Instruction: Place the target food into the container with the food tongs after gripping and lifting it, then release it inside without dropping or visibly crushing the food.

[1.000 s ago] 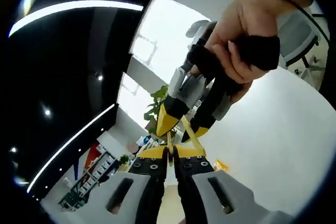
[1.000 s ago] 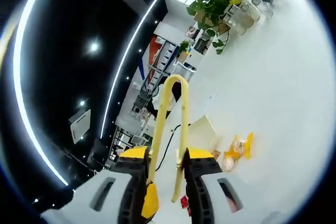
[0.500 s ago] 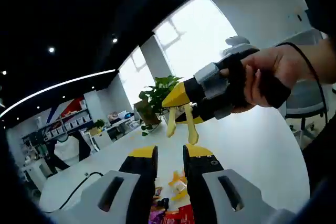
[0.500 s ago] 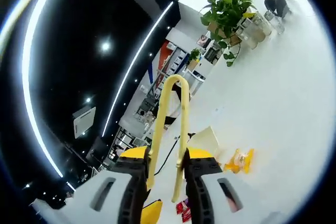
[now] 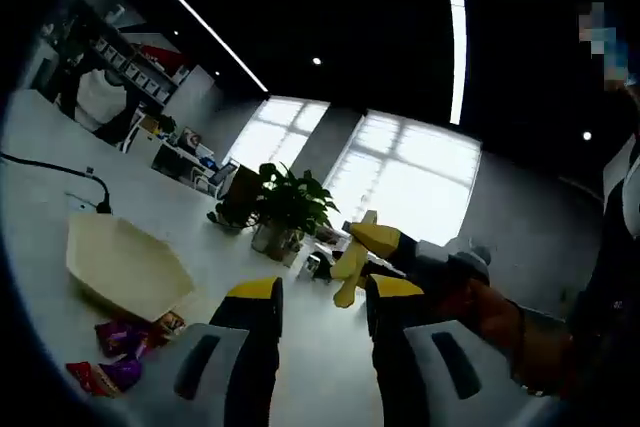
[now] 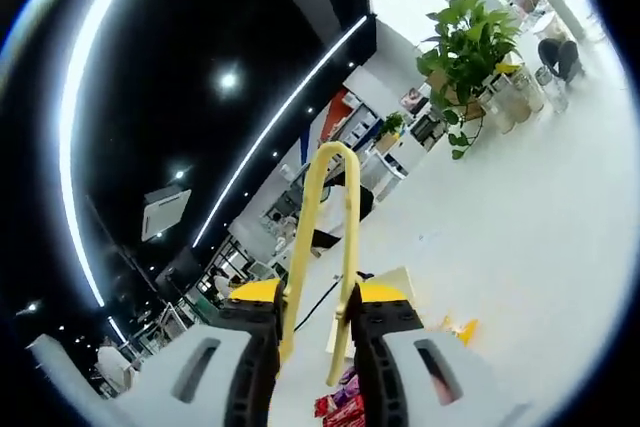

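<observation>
The main risk, as I judge it, lies in how the tongs (image 6: 328, 247) are carried: the right gripper (image 6: 314, 322) has its jaws closed on the two yellow arms, with the bend of the tongs rising up the middle of the right gripper view, so the working tips point back toward the camera and cannot be seen. A tight squeeze there could crush the food once it is caught, and a slack one could let the tongs twist or the food drop on the way to the container (image 5: 125, 265). That pale, shallow container sits on the white surface (image 5: 210, 247) at the left of the left gripper view, with wrapped snacks (image 5: 122, 352) just below it at the lower left; which one is the target I cannot tell. The left gripper (image 5: 320, 297) has its jaws a little apart and empty, the snacks lying left of them and well clear. The right gripper appears right of centre there.
</observation>
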Demonstrator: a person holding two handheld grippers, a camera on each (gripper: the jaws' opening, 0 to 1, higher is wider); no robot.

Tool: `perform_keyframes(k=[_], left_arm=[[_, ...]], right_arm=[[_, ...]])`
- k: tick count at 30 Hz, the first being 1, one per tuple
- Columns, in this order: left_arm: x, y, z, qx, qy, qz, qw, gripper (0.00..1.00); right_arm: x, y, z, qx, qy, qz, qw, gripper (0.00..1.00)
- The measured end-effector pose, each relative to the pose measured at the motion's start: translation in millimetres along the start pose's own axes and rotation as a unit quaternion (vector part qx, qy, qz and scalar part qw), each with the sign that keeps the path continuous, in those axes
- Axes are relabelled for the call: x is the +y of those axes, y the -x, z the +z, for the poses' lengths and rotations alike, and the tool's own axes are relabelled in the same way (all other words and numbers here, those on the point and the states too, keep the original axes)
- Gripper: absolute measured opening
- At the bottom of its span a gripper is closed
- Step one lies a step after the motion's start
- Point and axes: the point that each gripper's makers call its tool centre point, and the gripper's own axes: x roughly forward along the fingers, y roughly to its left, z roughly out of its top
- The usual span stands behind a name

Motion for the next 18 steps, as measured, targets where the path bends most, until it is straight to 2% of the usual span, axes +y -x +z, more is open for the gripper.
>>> perform_keyframes(k=[2,5,6,7,8,9,11,15,16,17,18], left_arm=[[1.7,1.4,-2.2,0.006,0.011,0.004,0.9999,0.36],[-2.5,2.5,1.0,-0.01,0.097,-0.018,0.995,0.4],[-2.3,3.3,1.9,-0.012,0.11,-0.02,0.9936,0.4],[0.2,4.6,9.0,-0.036,0.143,-0.014,0.989,0.4],[-1.8,5.6,18.2,-0.064,0.177,-0.029,0.9817,0.39],[-4.7,6.2,19.9,-0.066,0.186,-0.042,0.9795,0.39],[-4.5,6.0,17.9,-0.06,0.201,-0.043,0.9768,0.39],[-16.2,1.9,18.6,-0.056,0.269,-0.081,0.9582,0.49],[-17.5,1.4,18.4,-0.055,0.274,-0.087,0.9564,0.5],[-17.4,-0.6,16.7,-0.055,0.291,-0.089,0.9509,0.51],[-16.5,-2.9,15.1,-0.055,0.3,-0.089,0.9482,0.52]], right_arm=[[2.0,0.1,0.7,-0.001,0.005,0.005,1.0,0.22],[5.2,0.1,-0.2,0.0,0.017,0.011,0.9998,0.22],[5.9,0.3,-0.6,0.001,0.017,0.013,0.9998,0.22],[7.2,0.5,-0.7,0.0,0.02,0.016,0.9997,0.22],[9.7,1.2,-0.2,-0.002,0.024,0.02,0.9995,0.22],[11.4,1.4,0.6,-0.004,0.027,0.023,0.9994,0.22],[15.9,2.0,2.0,-0.006,0.032,0.031,0.999,0.22],[20.4,1.1,3.3,-0.008,0.045,0.039,0.9982,0.22],[20.8,1.0,3.4,-0.009,0.046,0.041,0.9981,0.22],[25.8,0.5,4.4,-0.013,0.042,0.055,0.9975,0.22],[29.3,0.3,4.7,-0.016,0.035,0.064,0.9972,0.22]])
